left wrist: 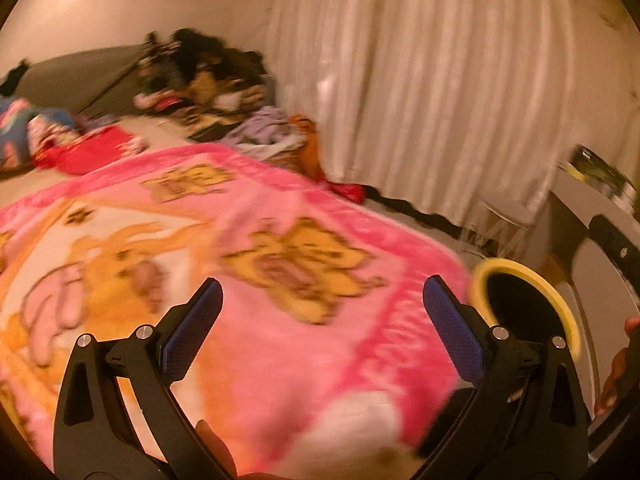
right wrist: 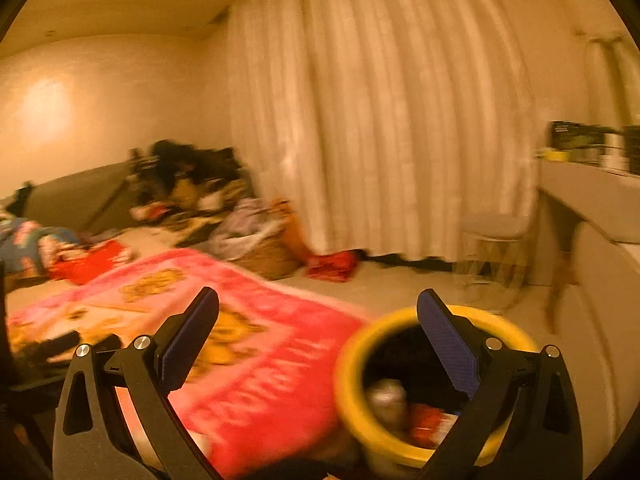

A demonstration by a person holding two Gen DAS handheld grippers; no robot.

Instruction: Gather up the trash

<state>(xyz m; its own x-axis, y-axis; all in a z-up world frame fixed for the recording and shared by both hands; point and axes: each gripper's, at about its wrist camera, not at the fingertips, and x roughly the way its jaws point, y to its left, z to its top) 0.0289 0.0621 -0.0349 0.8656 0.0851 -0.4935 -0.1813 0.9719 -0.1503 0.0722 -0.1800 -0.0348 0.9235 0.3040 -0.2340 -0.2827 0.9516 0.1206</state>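
Both views are blurred. The left gripper (left wrist: 322, 300) has its blue-padded fingers spread wide apart, holding nothing, and hangs over a pink blanket (left wrist: 248, 280) printed with orange cartoon figures that covers the bed. The right gripper (right wrist: 318, 312) is likewise spread wide and empty; its right finger shows in front of a yellow-rimmed trash bin (right wrist: 352, 392) that stands just beside the blanket's corner, on the side toward the curtain. Inside the bin lie a silvery can-like item (right wrist: 388, 400) and a red wrapper (right wrist: 428, 424); nothing more of its contents can be made out. In the left view the same bin (left wrist: 556, 300) shows only as a yellow rim with a dark inside, right of the blanket. Beyond the blanket, red cloth (right wrist: 90, 264) and patterned bedding lie near the head of the bed, with a dark heap of clothes (right wrist: 188, 176) behind. A woven basket of laundry (right wrist: 264, 248) sits on the floor past the bed, a red bundle (right wrist: 332, 266) beside it, and a pale pleated curtain (right wrist: 380, 120) hangs behind.
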